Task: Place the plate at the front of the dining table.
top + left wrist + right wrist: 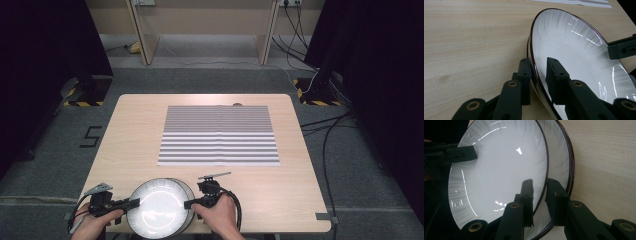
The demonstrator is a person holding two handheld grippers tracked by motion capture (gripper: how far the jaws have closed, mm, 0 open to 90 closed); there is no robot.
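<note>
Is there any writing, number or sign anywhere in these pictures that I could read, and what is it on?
"5": a dark mark shaped like this digit on the grey floor left of the table; it may be tape and not a true number.
Black-and-yellow hazard stripes, no words, on the feet of the stands at both sides.
Plates, striped mat and grippers: no writing that I can make out.

This looks like a lab or recording studio set up for test work, not a home. A plain light wooden table [295,200] stands at the centre of the high view on grey carpet [40,170]. Black curtains [45,45] hang at the left and right edges. Yellow-and-black hazard tape [82,103] marks the stand bases. Loose cables [330,135] trail over the floor at the right, and bare wooden furniture legs [142,35] stand along the top.
</note>
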